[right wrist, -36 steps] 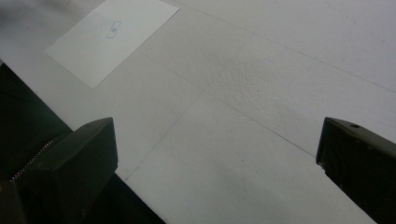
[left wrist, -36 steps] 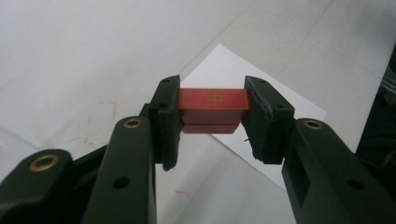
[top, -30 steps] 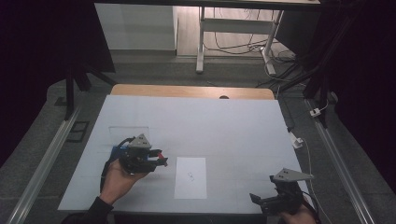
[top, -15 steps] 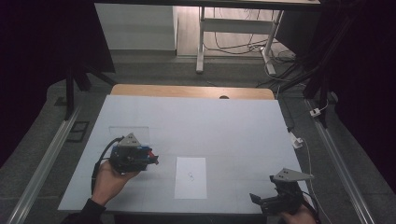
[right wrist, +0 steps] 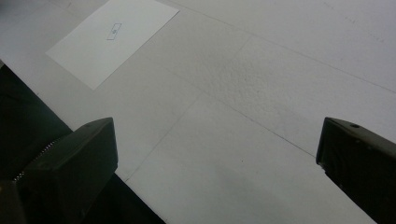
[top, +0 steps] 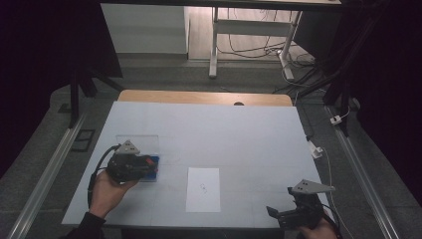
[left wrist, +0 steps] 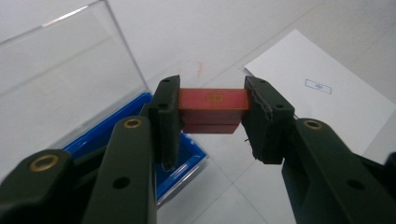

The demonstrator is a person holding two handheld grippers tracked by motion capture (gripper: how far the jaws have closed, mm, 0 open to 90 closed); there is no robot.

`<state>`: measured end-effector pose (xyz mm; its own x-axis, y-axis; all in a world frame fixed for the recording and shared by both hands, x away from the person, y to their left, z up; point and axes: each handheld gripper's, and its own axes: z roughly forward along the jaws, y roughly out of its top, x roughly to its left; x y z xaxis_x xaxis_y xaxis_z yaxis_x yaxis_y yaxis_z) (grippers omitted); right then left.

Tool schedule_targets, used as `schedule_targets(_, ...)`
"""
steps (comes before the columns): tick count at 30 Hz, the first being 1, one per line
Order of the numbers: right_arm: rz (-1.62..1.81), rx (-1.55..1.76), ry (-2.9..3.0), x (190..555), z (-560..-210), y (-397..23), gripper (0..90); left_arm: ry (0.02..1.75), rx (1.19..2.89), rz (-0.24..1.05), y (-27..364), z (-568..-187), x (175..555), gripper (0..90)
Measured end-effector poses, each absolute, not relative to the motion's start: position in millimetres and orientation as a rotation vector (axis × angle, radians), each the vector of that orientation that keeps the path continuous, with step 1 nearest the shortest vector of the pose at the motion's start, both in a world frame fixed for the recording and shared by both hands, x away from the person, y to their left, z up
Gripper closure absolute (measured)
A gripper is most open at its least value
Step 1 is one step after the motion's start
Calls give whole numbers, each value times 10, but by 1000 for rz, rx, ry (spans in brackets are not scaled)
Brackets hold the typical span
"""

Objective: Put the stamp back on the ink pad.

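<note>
Red block [left wrist: 214, 100] pinched between left gripper [left wrist: 212, 112] jaws, long axis spanning them, held just above the near right corner of the blue tray [left wrist: 187, 154] with its clear lid [left wrist: 60, 79] open. White sheet [top: 203, 189] lies to its right on the table [top: 249, 129], nearer this hand; right gripper [top: 298, 211], jaws spread and empty, sits at the near right edge.

Left gripper [top: 149, 167] moved left, over blue case [top: 149, 172]; red block [left wrist: 213, 99] clamped.
</note>
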<state>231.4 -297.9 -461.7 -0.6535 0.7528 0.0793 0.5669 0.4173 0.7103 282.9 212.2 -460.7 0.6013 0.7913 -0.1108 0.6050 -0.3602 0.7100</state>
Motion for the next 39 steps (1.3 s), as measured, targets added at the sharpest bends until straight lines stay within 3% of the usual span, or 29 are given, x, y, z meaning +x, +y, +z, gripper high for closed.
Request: schedule_targets(39, 1054, 1142, 2428, 2313, -4621, -2966, 0, 1299, 2078, 411, 2501, -4832, 3015, 583)
